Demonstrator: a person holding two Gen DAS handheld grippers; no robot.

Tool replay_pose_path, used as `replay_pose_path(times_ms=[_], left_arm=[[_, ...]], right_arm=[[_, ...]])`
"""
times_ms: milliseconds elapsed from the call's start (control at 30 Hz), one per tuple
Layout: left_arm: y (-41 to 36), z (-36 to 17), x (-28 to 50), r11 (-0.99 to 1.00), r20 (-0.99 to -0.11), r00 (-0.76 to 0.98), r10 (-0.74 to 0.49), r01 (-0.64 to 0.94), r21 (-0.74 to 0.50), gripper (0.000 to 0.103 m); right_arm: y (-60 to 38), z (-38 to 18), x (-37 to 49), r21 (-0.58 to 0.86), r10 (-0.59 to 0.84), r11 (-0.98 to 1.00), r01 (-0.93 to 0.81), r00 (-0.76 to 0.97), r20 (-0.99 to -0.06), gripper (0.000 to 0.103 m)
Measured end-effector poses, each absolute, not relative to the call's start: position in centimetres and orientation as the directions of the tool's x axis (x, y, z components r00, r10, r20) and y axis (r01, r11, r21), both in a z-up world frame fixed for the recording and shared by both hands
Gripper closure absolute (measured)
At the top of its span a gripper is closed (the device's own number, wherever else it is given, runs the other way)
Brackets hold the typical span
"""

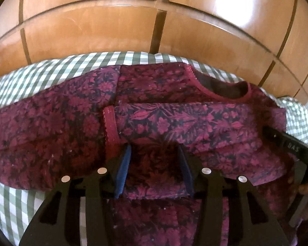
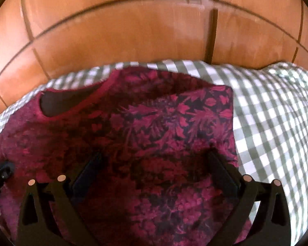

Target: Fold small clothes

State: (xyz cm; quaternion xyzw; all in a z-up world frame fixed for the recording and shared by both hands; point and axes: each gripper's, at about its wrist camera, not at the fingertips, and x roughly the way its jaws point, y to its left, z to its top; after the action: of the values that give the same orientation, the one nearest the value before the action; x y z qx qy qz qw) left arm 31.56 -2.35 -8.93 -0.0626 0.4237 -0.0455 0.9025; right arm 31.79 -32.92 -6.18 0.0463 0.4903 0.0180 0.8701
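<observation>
In the left wrist view the left gripper (image 1: 155, 155) fills the lower middle of the frame, its two blue-padded fingers (image 1: 124, 168) standing partly apart with their tips down on the garment (image 1: 51, 127); dark red cloth lies in the gap between them, yet the pads do not press on it, so the jaws hold nothing; just above the left finger tip sits the pink-edged cuff (image 1: 110, 127) of a sleeve (image 1: 184, 121) that is folded across the body of the garment toward the right of the frame; the neckline (image 1: 225, 88) opens at the upper right, and the whole piece, a dark floral print in crimson and navy, spreads from the left edge to the right; at the right edge the black body of the other tool juts in over the cloth; beneath everything lies a green-and-white checked cloth (image 1: 8, 201), and wooden panels (image 1: 92, 30) fill the top; in the right wrist view, somewhat blurred, the right gripper (image 2: 154, 157) stands wide open at the lower middle, both fingers (image 2: 88, 170) resting on the garment with nothing clamped; the neckline shows at the upper left, the garment's straight side edge runs down just right of the right finger, and bare checked cloth spreads beyond it to the right edge
</observation>
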Motion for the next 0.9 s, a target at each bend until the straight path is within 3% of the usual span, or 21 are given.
replay_pose_path(times_ms=[200, 233, 267, 300, 333, 400, 633, 900], left_arm=[[-2.4, -7.7, 30.0, 0.993, -0.761, 0.641, -0.104, 0.021, -0.118, 0.055], [-2.2, -7.4, 29.3, 0.992, -0.753, 0.650, -0.106, 0.013, -0.129, 0.050], [-1.9, -7.1, 28.6, 0.989, -0.745, 0.657, -0.110, -0.002, -0.148, 0.031], [-1.1, -6.8, 27.4, 0.984, -0.742, 0.663, -0.099, -0.044, -0.171, 0.022], [-0.4, -6.7, 26.6, 0.978, -0.735, 0.670, -0.106, -0.065, -0.201, 0.018], [1.3, -6.9, 24.8, 0.957, -0.738, 0.660, -0.139, -0.102, -0.271, 0.018], [6.8, -7.2, 19.2, 0.919, -0.741, 0.663, -0.104, -0.221, -0.326, 0.018], [16.5, -7.8, 14.3, 0.826, -0.715, 0.694, -0.077, -0.357, -0.435, 0.015]], right_arm=[[-32.8, -5.0, 30.2, 0.084, 0.058, 0.996, 0.024, 0.534, -0.844, 0.002], [-32.7, -4.3, 29.4, 0.082, 0.055, 0.996, 0.024, 0.544, -0.837, 0.002], [-32.6, -3.7, 28.4, 0.086, 0.062, 0.996, 0.018, 0.557, -0.828, 0.002], [-32.4, -3.1, 27.1, 0.093, 0.070, 0.996, 0.010, 0.570, -0.819, 0.002], [-32.2, -2.7, 25.9, 0.093, 0.074, 0.996, 0.004, 0.576, -0.814, 0.002], [-31.6, -2.5, 23.4, 0.095, 0.089, 0.995, -0.018, 0.576, -0.813, 0.002], [-28.5, -3.7, 17.7, 0.087, 0.110, 0.994, -0.069, 0.477, -0.872, 0.002], [-27.2, -4.5, 14.8, 0.054, 0.067, 0.998, -0.042, 0.498, -0.865, 0.002]])
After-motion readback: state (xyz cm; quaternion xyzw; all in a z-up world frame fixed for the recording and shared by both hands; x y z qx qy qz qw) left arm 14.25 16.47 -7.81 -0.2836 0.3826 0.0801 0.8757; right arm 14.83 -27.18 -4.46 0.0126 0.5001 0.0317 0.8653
